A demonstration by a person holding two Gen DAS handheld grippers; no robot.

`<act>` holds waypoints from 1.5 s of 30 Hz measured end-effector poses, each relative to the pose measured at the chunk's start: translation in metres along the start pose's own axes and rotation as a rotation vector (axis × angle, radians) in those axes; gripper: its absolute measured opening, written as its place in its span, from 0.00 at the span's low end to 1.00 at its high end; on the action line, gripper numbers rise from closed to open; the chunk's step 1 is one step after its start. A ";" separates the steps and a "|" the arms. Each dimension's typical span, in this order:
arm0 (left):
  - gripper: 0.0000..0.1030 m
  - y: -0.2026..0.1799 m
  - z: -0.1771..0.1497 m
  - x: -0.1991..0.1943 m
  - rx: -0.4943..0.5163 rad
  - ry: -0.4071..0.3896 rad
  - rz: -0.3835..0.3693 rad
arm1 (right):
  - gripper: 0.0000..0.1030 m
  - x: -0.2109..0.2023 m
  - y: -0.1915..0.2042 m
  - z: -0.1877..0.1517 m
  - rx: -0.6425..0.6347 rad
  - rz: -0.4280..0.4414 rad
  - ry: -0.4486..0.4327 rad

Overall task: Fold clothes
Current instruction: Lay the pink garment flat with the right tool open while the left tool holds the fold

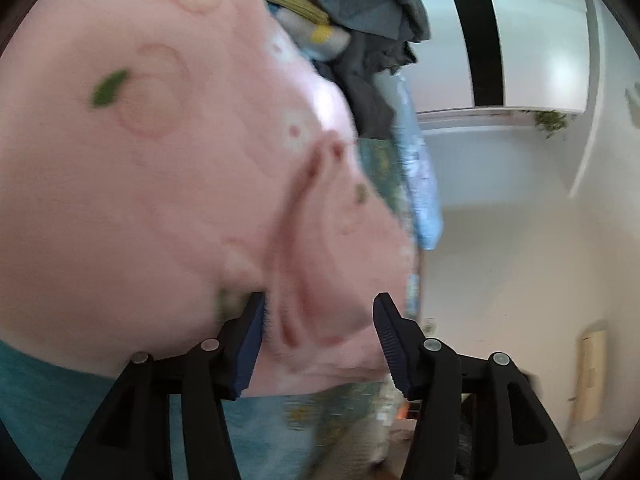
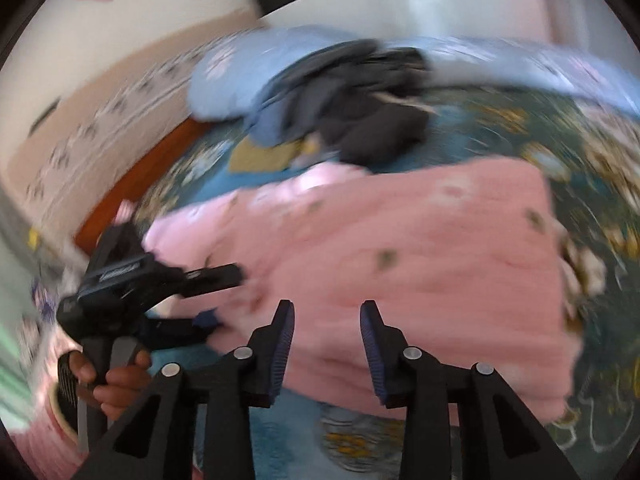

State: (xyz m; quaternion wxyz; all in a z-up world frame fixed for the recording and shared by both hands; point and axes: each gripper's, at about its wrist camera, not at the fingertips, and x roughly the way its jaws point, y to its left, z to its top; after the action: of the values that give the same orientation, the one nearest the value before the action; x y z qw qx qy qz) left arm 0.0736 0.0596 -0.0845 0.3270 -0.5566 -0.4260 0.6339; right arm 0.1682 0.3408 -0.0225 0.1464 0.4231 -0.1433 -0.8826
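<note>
A pink garment with green leaf marks [image 2: 400, 248] lies on a teal patterned bedspread [image 2: 500, 132]. In the left wrist view the pink garment [image 1: 160, 200] fills the left of the frame, with a fold of it between the jaws. My left gripper [image 1: 318, 312] is open around that fold. It also shows in the right wrist view [image 2: 216, 296], at the garment's left edge, held by a hand. My right gripper [image 2: 326, 316] is open just above the garment's near edge. The right wrist view is motion-blurred.
A heap of dark, blue and yellow clothes [image 2: 352, 116] lies beyond the pink garment, also in the left wrist view [image 1: 360, 28]. A light blue pillow [image 2: 240, 76] sits behind it. A wooden bed edge [image 2: 132, 184] and a wall are at left.
</note>
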 end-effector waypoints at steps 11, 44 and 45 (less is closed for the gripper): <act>0.31 -0.036 0.010 0.040 0.096 0.041 0.257 | 0.37 -0.015 -0.056 0.005 0.206 -0.002 -0.063; 0.16 -0.002 0.026 0.006 0.200 -0.206 0.272 | 0.37 0.007 -0.071 -0.004 0.234 -0.039 0.010; 0.16 -0.006 0.026 0.006 0.211 -0.204 0.284 | 0.37 0.007 -0.070 -0.005 0.231 -0.043 0.011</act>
State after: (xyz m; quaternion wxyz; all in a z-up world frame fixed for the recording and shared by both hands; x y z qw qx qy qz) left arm 0.0464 0.0634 -0.0812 0.2457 -0.5066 -0.3056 0.7679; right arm 0.1579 0.4019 -0.0569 0.0784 0.4449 -0.2341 -0.8609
